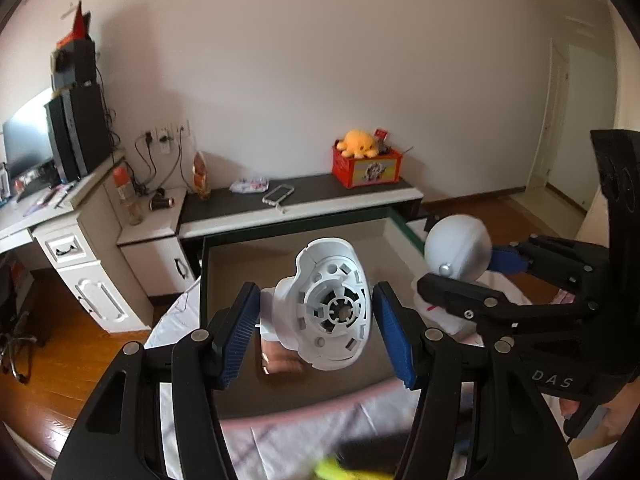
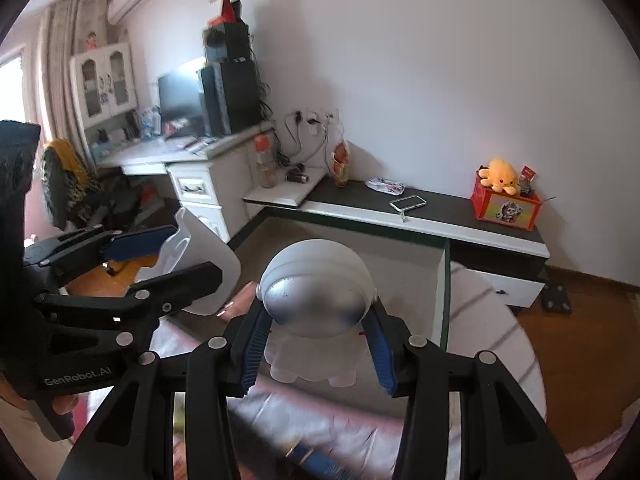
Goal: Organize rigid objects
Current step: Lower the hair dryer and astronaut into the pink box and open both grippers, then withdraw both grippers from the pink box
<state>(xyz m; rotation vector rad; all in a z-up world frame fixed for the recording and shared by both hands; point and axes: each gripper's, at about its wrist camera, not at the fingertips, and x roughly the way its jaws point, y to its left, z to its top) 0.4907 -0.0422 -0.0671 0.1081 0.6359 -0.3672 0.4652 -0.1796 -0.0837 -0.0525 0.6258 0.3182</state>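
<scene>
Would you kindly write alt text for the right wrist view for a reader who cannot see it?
The right gripper holds a white astronaut figure by its sides above an open box. At left, the left gripper holds a white plastic shell. Behind stands a low shelf bearing a red toy box.

Yellow-green thing (image 1: 334,470): smeared at the bottom edge of my left wrist view, cut off; I can't tell what it is.
Blue strip (image 2: 320,458): blurred low in my right wrist view, unreadable.
White shell (image 2: 200,276): my left gripper (image 2: 160,260) covers part of it from the right wrist view.
Astronaut figure (image 2: 316,292): its legs are soft with blur, and its sides are hidden behind the blue pads (image 2: 254,348).
Pink object (image 1: 280,360): mostly hidden behind the shell.
Box picture (image 2: 508,210): too small to read.
</scene>
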